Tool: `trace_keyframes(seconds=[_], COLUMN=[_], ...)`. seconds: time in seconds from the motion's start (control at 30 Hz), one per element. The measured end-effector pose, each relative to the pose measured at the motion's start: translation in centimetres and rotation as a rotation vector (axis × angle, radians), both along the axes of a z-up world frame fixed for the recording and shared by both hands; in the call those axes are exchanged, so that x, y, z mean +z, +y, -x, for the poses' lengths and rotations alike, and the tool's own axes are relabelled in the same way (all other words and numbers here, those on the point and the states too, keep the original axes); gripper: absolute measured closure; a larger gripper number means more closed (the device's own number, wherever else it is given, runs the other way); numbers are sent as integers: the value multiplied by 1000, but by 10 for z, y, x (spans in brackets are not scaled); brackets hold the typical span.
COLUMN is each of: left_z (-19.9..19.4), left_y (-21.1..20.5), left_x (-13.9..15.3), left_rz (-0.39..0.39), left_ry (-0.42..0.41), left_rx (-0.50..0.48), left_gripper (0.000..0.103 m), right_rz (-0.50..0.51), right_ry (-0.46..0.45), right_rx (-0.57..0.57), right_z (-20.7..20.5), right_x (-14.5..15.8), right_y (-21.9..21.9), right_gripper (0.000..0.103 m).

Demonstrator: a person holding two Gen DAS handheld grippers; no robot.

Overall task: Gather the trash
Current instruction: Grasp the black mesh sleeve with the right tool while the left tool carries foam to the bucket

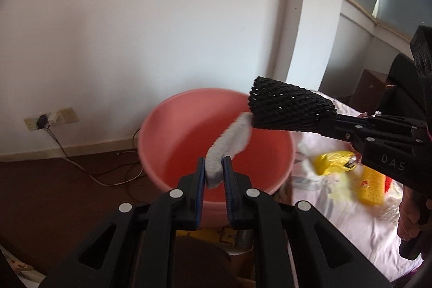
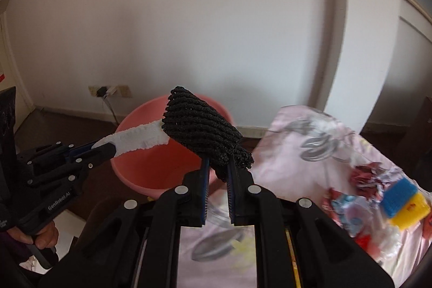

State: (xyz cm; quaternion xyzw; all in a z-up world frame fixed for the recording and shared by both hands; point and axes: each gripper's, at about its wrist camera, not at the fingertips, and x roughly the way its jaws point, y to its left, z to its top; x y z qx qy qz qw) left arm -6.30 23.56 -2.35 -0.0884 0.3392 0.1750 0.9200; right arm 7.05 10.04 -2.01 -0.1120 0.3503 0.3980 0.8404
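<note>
My left gripper (image 1: pixel 213 168) is shut on a white foam strip (image 1: pixel 229 138) and holds it above the pink tub (image 1: pixel 172 126). My right gripper (image 2: pixel 218 171) is shut on a black foam net sleeve (image 2: pixel 202 131), held over the tub's right side (image 2: pixel 135 166). In the left wrist view the black sleeve (image 1: pixel 289 107) touches the strip's far end. In the right wrist view the white strip (image 2: pixel 137 138) meets the sleeve over the tub. The tub's inside looks bare where it shows.
A bed with a pale pink flowered sheet (image 2: pixel 297 153) lies to the right, strewn with wrappers, a blue sponge (image 2: pixel 398 196), a yellow sponge (image 2: pixel 410 212) and a yellow bag (image 1: pixel 334 161). A wall socket with cables (image 1: pixel 43 120) is left of the tub on the brown floor.
</note>
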Motion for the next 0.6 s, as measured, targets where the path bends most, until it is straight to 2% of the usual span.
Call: trace_keyframes(seconds=[0.17,0.47,0.57,0.6], left_z=[2,0,0,1], left_y=[16,15,15,15], left_x=[-11,-15,-14,-13], left_rz=[7,8,7,7], left_ry=[64,60,48,44], left_rx=[41,53,59,61], left_gripper=[91,89,76,69], right_rz=[60,98,83,77], right_ry=[25,54,87,104], right_rx=[31,43,57,62], right_z=[-2,-1,-3,-4], right_x=[-11,-23,-25,-25], right_y=[36,58,58,58], right_gripper=[91,91,90,88])
